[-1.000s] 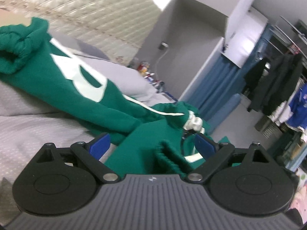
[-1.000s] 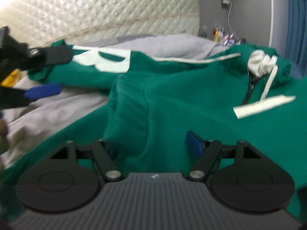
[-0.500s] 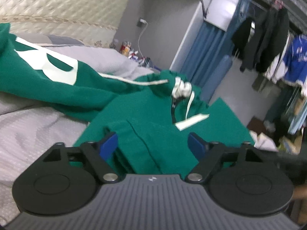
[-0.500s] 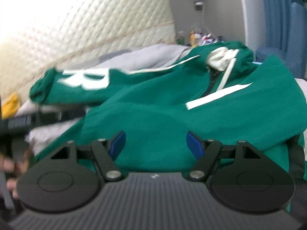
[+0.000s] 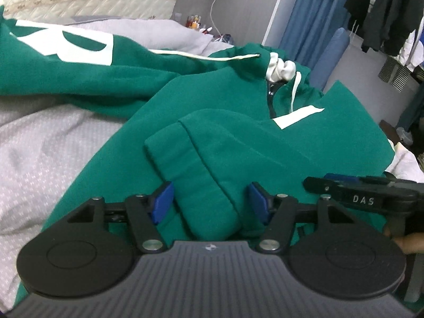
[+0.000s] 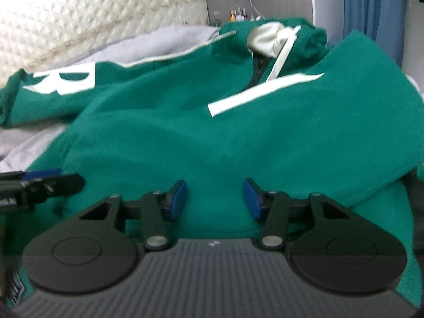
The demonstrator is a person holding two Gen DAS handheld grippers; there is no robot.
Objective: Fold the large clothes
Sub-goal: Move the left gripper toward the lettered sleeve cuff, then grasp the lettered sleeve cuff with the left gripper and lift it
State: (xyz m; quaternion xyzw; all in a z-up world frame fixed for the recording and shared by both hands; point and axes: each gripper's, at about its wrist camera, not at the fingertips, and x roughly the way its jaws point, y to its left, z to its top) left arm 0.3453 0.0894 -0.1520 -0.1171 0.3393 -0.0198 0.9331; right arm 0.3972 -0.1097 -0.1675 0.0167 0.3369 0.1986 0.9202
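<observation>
Now my left tongs point(image 5: 209, 202) have just been closing, half open around the green hoodie's point(image 5: 238, 137) cuff point(image 5: 190, 175); my right tongs point(image 6: 214, 198), also closing, straddle its hem, not yet pinching.

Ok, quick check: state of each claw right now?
Left claw: open, jaws just been closing around the green hoodie cuff, pads not pressing yet.
Right claw: open, jaws just been closing over hoodie fabric, nothing gripped.
</observation>
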